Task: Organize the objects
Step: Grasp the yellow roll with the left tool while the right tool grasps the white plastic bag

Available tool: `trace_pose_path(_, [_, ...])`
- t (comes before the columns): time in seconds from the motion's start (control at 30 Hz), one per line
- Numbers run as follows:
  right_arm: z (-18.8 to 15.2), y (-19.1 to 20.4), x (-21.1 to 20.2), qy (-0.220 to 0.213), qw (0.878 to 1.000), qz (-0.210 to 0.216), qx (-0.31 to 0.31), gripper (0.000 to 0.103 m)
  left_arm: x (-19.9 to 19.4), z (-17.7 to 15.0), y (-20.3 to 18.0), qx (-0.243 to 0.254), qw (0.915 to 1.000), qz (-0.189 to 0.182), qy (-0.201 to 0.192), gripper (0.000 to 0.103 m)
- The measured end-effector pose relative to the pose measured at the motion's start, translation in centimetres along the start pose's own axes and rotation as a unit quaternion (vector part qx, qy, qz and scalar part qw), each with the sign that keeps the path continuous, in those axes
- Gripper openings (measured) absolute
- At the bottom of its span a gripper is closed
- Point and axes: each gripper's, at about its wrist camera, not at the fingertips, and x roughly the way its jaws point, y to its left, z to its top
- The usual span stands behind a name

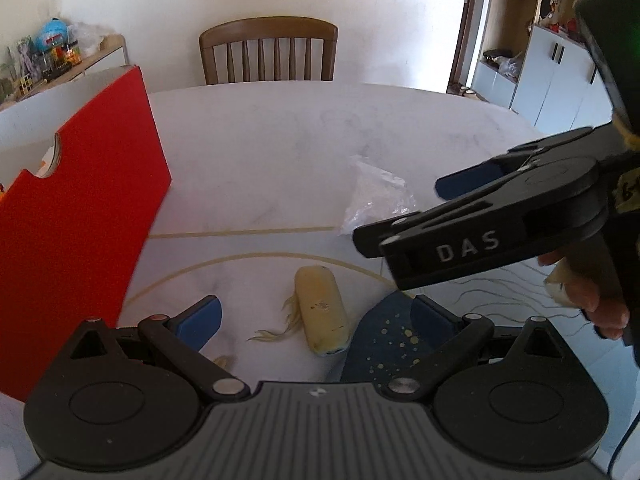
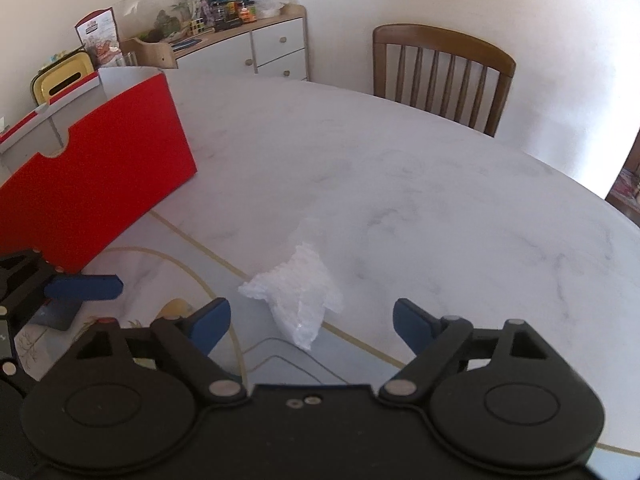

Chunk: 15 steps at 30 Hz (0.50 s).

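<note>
While both tools point down at the marble table (image 2: 400,184), the left gripper (image 1: 316,316) has its jaws spread wide, empty, either side of a pale yellow cylinder (image 1: 322,312) lying flat with frayed strands at its side. Right gripper (image 2: 312,320) jaws also wide apart, gripping nothing; crumpled clear plastic bag (image 2: 298,300) lies on the table between and just ahead of its blue fingertips (image 2: 212,320), untouched. Red box (image 2: 96,184) stands open-topped at the left, apart from both items. Wooden chair (image 1: 268,50) behind table
</note>
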Motion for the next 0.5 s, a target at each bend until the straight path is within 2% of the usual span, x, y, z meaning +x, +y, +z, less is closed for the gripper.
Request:
trace_pose_path(0.1, [0.06,-0.06,0.34,0.002,1.000,0.006,0.001,0.081,0.01,0.10,-0.22,0.001,1.0000,-0.001,0.002,0.094])
trace_pose_path(0.17, [0.11,0.03,0.56,0.003,1.000,0.009,0.001,0.076,-0.02,0.21,-0.27,-0.001,1.0000,-0.001,0.004,0.083])
trace_pose_path(0.3, [0.20,0.26,0.66,0.001,1.000,0.009,-0.008,0.070,0.19,0.50,-0.61,0.006,0.9999,0.000,0.014,0.069])
trace_pose_path(0.5, [0.32,0.72,0.73,0.001,1.000,0.008,-0.018,0.051,0.07,0.56,-0.85,0.008,0.9998,0.003,0.017,0.047])
